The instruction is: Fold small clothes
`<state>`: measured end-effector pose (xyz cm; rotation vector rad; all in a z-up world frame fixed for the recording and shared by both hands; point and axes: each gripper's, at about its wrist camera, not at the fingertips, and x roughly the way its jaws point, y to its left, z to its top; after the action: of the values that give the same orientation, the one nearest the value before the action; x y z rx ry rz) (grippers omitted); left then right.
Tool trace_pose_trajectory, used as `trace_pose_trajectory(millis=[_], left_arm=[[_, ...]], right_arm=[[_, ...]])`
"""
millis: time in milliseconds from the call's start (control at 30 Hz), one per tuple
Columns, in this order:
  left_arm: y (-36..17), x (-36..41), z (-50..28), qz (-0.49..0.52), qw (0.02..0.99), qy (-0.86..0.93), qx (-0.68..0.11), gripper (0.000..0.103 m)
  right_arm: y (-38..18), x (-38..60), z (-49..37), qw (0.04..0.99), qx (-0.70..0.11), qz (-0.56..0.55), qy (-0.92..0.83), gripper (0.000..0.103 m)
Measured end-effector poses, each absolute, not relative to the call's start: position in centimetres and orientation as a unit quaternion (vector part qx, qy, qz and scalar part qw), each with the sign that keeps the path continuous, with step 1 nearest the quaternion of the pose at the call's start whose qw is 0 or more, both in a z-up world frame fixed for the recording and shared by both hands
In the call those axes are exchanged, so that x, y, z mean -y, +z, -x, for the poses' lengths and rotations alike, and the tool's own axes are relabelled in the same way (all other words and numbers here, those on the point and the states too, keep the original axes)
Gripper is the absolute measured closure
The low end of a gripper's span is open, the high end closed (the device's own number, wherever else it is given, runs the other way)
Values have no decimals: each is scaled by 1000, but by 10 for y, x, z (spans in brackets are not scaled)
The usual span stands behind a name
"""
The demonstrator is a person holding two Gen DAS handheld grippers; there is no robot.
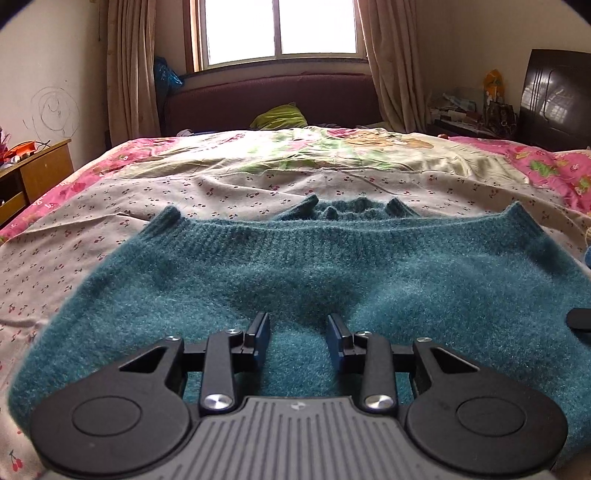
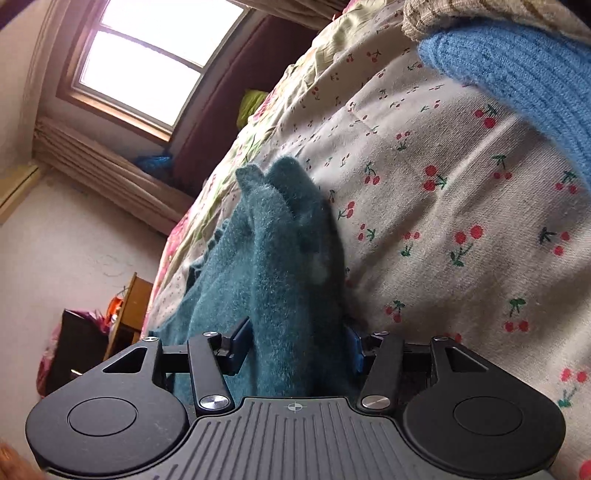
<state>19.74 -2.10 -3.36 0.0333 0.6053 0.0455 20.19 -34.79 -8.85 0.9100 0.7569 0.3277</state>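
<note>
A fuzzy teal knit sweater (image 1: 295, 266) lies on the cherry-print bedsheet (image 1: 110, 229), folded over so its ribbed hem runs across the far side, with cuffs poking up behind it. My left gripper (image 1: 298, 332) hovers low over the near part of the sweater, jaws open with nothing between them. In the right wrist view, rolled sideways, the sweater's edge (image 2: 280, 258) passes between the fingers of my right gripper (image 2: 297, 341), which stand wide around the thick fabric. The tip of the right gripper shows at the left wrist view's right edge (image 1: 580, 319).
A blue ribbed knit garment (image 2: 524, 77) lies on the sheet beyond the sweater's right side, with a beige knit piece (image 2: 461, 14) past it. A floral quilt (image 1: 295, 151) covers the far bed below the maroon headboard (image 1: 273, 99). A wooden cabinet (image 1: 33, 173) stands left of the bed.
</note>
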Motion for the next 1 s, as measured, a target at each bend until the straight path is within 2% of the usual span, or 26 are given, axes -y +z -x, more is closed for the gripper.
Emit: trace_pose_trajectory(millis=[267, 500, 633, 700, 800, 1000], left_arm=[[-30, 25, -201, -21, 950, 33, -310, 58], [-21, 31, -204, -20, 948, 44, -315, 59], [-16, 44, -208, -41, 954, 33, -295, 59], [-13, 51, -213, -50, 958, 30, -279, 59], [-16, 60, -227, -61, 960, 20, -273, 59], [-30, 66, -253, -73, 953, 10, -293, 58]], right_arm=[[-88, 354, -214, 783, -326, -491, 197, 51], [-99, 357, -222, 778, -344, -490, 189, 56], [-97, 356, -225, 781, -342, -486, 192, 54], [-97, 356, -227, 784, -346, -482, 184, 63], [-98, 358, -225, 782, -352, -482, 182, 67], [-99, 358, -224, 786, -356, -473, 178, 69]])
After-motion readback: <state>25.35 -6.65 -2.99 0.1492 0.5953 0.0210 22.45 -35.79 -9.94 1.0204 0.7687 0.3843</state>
